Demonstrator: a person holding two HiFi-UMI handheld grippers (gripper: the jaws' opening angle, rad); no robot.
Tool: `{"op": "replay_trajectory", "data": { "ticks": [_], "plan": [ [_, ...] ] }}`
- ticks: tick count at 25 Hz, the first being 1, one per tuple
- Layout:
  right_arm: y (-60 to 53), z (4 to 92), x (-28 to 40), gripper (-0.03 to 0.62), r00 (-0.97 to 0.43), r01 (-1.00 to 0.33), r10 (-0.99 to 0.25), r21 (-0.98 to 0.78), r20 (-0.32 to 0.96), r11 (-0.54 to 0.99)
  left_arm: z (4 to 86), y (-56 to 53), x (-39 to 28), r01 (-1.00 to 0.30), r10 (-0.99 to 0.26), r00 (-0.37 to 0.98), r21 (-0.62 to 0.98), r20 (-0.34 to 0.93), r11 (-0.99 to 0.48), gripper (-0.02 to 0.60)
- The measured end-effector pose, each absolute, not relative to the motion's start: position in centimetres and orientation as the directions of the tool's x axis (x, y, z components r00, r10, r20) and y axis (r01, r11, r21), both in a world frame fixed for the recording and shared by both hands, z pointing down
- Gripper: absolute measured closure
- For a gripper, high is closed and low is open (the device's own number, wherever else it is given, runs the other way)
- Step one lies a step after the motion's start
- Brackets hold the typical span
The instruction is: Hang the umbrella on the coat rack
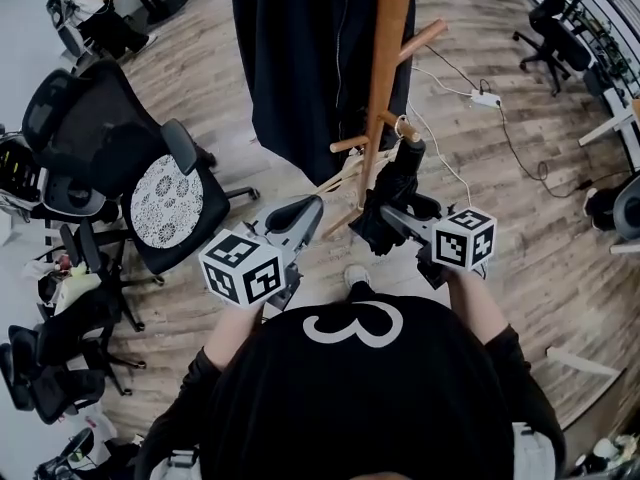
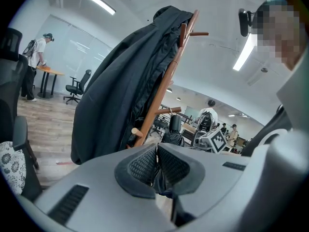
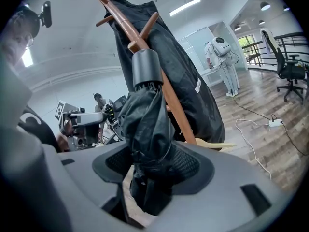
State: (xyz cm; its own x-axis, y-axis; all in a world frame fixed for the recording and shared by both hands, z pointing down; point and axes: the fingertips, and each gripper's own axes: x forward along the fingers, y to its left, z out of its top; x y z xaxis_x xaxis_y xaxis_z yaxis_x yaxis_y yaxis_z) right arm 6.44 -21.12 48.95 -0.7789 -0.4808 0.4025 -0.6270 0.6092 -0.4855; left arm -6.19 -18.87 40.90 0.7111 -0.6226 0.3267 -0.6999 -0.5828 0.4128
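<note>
My right gripper (image 3: 152, 166) is clamped on the folded black umbrella (image 3: 145, 124), pads squeezing the bunched fabric low on its body while the grey handle (image 3: 145, 66) points up along the coat rack (image 1: 385, 58). From my head view the umbrella sits just beside the rack's pole, its handle right under a short lower peg (image 1: 392, 120) on the side away from the black coat (image 1: 300, 58). I judge this the hanging step itself: the wrist loop (image 1: 404, 126) looks to be at the tip of that peg. Next, I need to make sure the loop sits well over the peg, then ease my grip so the umbrella's weight settles on it. My left gripper (image 2: 157, 166) hangs back from the rack with its jaws pressed together on nothing. Whether the loop is truly over the peg or only touching it is too small to tell, and the rack's base is hidden behind the umbrella and my grippers.
</note>
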Motion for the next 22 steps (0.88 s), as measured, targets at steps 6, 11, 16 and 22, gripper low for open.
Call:
{"op": "replay_trajectory", "data": {
  "ticks": [6,11,16,22],
  "plan": [
    [-22.1,50.0,5.7,0.344,-0.780,-0.624,-0.459,-0.487,0.425,0.611,41.3,-19.3,-7.3,-0.719,-0.645,0.689,0.424,0.329,-0.551,0.560],
    [-23.1,50.7,5.1,0.344,-0.779,-0.625,-0.448,-0.484,0.439,0.613,41.6,-19.6,-8.2,-0.729,-0.658,0.676,0.433,0.332,-0.531,0.560],
    [-23.8,51.1,4.6,0.344,-0.779,-0.624,-0.442,-0.483,0.444,0.614,42.0,-19.5,-8.9,-0.740,-0.666,0.663,0.437,0.344,-0.511,0.560],
    [-24.6,51.8,4.1,0.344,-0.781,-0.621,-0.433,-0.485,0.449,0.616,42.6,-19.2,-9.6,-0.751,-0.671,0.649,0.441,0.358,-0.491,0.560]
  ]
}}
